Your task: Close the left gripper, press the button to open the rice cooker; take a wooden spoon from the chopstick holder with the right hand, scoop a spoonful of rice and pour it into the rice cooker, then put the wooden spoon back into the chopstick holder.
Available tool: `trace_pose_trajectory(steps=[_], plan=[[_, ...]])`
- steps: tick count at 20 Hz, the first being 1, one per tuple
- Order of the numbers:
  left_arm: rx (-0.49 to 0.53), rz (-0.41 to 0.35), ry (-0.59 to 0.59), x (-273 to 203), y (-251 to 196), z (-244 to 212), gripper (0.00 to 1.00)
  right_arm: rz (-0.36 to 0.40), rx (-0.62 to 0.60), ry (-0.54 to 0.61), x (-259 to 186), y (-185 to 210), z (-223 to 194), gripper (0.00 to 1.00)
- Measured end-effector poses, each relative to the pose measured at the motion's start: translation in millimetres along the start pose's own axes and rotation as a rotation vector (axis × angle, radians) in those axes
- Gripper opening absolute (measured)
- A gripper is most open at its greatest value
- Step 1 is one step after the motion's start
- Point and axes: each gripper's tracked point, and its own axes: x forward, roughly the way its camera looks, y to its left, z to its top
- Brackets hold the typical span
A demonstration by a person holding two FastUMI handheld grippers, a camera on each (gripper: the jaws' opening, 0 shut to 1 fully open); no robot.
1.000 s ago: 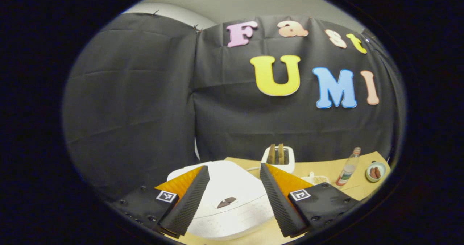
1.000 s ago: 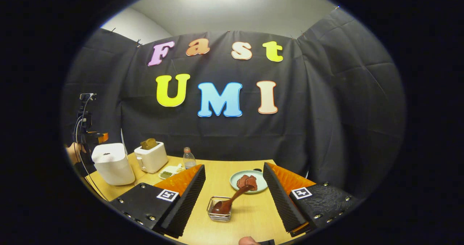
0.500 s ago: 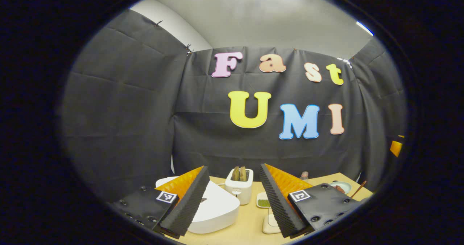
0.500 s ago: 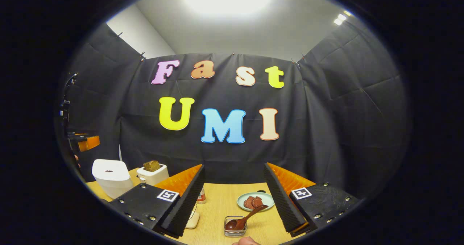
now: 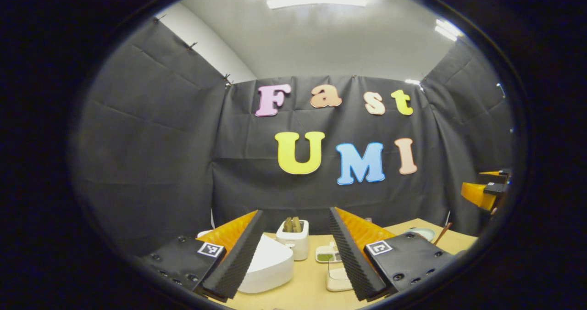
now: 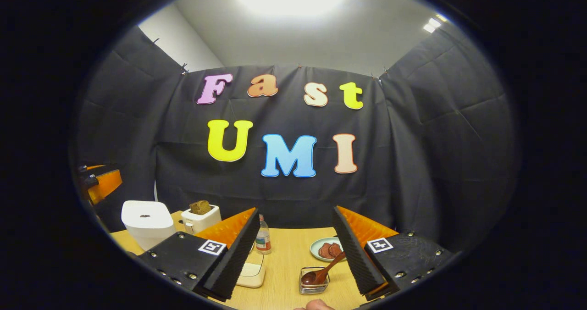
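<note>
The white rice cooker (image 5: 268,266) sits with its lid down at the table's left, just past my left gripper (image 5: 296,213), which is open and holds nothing. In the right gripper view the cooker (image 6: 147,223) stands far left. The wooden spoon (image 6: 324,272) leans bowl-down in the small wire chopstick holder (image 6: 313,286), close in front of my right gripper (image 6: 295,210), which is open with nothing in it. A pale box of rice (image 6: 251,273) lies left of the holder, partly behind a finger; the left gripper view shows this box (image 5: 337,278) too.
A white toaster (image 6: 200,216) with bread stands behind the cooker, with a small bottle (image 6: 262,239) and a plate of brown food (image 6: 326,249) farther right. A small dish of green bits (image 5: 326,256) lies beside the toaster (image 5: 293,241). A fingertip (image 6: 316,305) shows at the bottom edge.
My left gripper has drawn back from over the rice cooker and tilted up, so the cooker now sits lower left. The right gripper has also tilted up. Both stay open.
</note>
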Motion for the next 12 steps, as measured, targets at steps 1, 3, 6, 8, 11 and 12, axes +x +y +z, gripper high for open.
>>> trace_pose_trajectory(steps=[1,3,6,8,11,12], plan=[[-0.016,0.011,0.003,-3,3,-4,0.97,0.006,-0.003,-0.008,0,3,3,0.96],[-0.016,0.021,-0.007,-5,9,-1,0.97,0.002,-0.01,-0.018,0,2,6,0.96],[0.041,0.038,-0.013,-1,19,5,0.97,0.014,-0.007,-0.003,2,7,2,0.96],[0.051,0.03,-0.026,1,17,12,0.95,0.014,0.0,0.001,2,7,3,0.96],[0.072,0.021,-0.03,4,14,14,0.95,0.007,0.0,0.001,2,5,3,0.96],[0.073,0.017,-0.028,2,12,14,0.97,0.005,-0.003,0.005,2,6,2,0.96]])
